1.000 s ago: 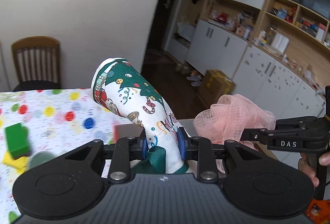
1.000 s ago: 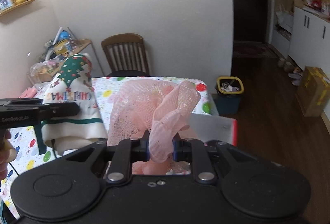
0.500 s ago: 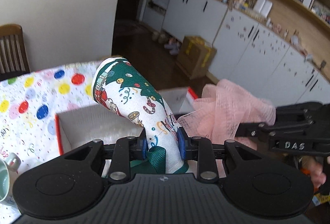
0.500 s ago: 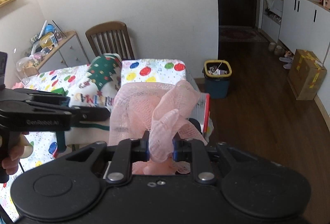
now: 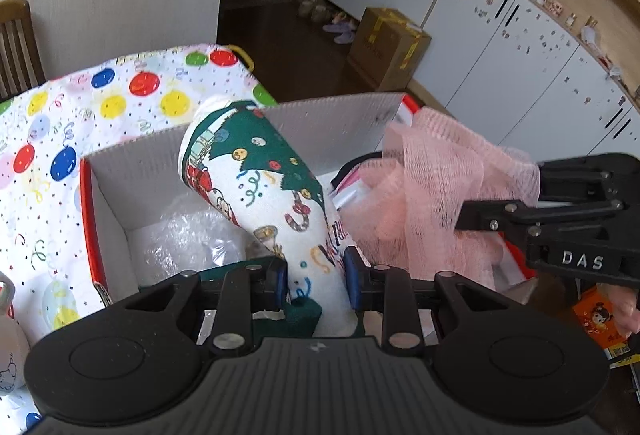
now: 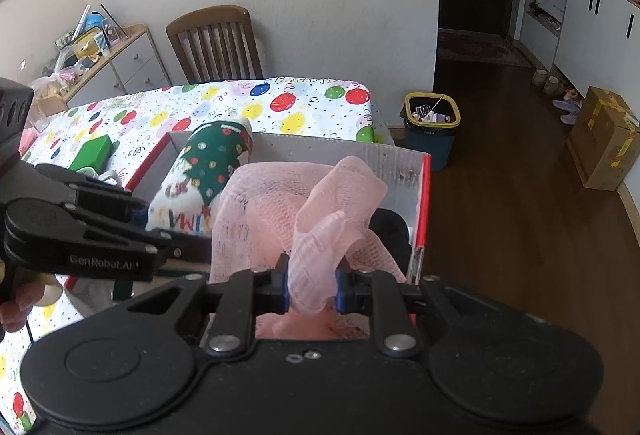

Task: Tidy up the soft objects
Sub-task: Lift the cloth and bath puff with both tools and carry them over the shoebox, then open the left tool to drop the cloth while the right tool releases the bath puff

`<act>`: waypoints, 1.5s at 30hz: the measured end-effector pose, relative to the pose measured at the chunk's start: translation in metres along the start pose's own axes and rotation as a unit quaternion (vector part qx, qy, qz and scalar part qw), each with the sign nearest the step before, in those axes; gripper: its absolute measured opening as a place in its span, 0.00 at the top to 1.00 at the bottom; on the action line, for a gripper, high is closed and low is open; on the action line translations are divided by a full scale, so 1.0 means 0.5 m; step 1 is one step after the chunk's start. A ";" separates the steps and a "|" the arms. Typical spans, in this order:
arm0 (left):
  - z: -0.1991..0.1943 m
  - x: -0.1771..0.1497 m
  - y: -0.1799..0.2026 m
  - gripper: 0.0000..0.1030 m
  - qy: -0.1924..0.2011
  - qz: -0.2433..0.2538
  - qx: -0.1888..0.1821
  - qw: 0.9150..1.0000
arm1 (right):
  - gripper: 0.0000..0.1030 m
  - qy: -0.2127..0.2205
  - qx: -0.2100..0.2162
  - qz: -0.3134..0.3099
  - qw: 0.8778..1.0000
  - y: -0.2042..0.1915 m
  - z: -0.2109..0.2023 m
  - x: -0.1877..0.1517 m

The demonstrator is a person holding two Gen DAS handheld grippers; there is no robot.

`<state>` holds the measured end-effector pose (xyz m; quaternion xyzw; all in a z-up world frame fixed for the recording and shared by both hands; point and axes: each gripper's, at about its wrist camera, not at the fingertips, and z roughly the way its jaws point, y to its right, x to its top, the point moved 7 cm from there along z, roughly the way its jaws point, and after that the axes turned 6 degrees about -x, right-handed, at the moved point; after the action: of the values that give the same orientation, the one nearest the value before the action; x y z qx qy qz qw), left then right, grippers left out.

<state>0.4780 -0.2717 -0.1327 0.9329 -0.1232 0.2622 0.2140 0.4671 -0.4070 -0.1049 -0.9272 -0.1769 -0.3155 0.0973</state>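
One rolled Christmas-print cloth (image 5: 276,203), white with a green tree, coloured dots and lettering, was clamped between the narrow jaws of the left gripper (image 5: 316,283) and stood tilted over the open box (image 5: 328,123). One pink mesh bath puff (image 6: 304,211), loosely gathered, was pinched in the right gripper (image 6: 312,287) just beside it, also over the box. The one box, grey inside with red edges, sat on the bench (image 6: 288,111) with its balloon-patterned cover.
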 end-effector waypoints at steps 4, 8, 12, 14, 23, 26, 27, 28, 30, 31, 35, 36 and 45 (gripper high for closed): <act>0.015 -0.011 -0.012 0.73 -0.019 -0.014 0.004 1.000 | 0.80 -0.006 0.003 -0.007 1.000 -0.004 0.015 -0.005; 0.022 -0.020 -0.016 0.73 -0.031 -0.021 0.005 0.999 | 0.78 -0.011 0.004 -0.016 1.000 -0.009 0.025 -0.017; 0.029 -0.028 -0.011 0.74 -0.042 -0.014 0.014 0.999 | 0.75 -0.015 0.006 -0.017 1.000 -0.013 0.030 -0.026; 0.029 -0.032 -0.008 0.74 -0.045 -0.006 0.021 0.999 | 0.74 -0.015 0.008 -0.014 1.000 -0.011 0.029 -0.028; 0.006 -0.031 0.004 0.40 -0.029 0.006 0.045 0.999 | 0.43 -0.006 0.007 -0.016 1.000 -0.012 0.008 -0.026; -0.005 -0.029 0.007 0.40 -0.022 0.007 0.047 0.999 | 0.41 0.000 0.007 -0.017 1.000 -0.010 -0.001 -0.020; -0.009 -0.029 0.008 0.40 -0.020 0.006 0.047 0.999 | 0.40 0.001 0.006 -0.016 1.000 -0.009 -0.004 -0.018; -0.013 -0.028 0.007 0.40 -0.017 0.005 0.049 0.999 | 0.39 0.003 0.005 -0.014 1.000 -0.007 -0.007 -0.016; -0.023 -0.028 0.009 0.40 -0.011 0.006 0.052 0.999 | 0.38 0.006 0.007 -0.012 1.000 -0.005 -0.014 -0.012; -0.030 -0.027 0.010 0.40 -0.008 0.007 0.054 0.998 | 0.37 0.007 0.008 -0.011 1.000 -0.005 -0.017 -0.010; -0.057 -0.026 0.019 0.40 0.009 0.008 0.055 0.998 | 0.30 0.016 0.013 -0.014 1.000 -0.007 -0.036 -0.005; -0.065 -0.026 0.021 0.40 0.014 0.008 0.055 0.998 | 0.29 0.018 0.015 -0.016 1.000 -0.008 -0.041 -0.003; -0.143 -0.030 0.041 0.34 0.062 0.005 0.062 0.996 | 0.19 0.040 0.036 -0.029 0.998 -0.035 -0.093 0.011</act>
<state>0.4271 -0.2546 -0.0788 0.9258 -0.0975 0.3275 0.1615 0.4390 -0.4029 -0.0640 -0.9044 -0.2108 -0.3482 0.1281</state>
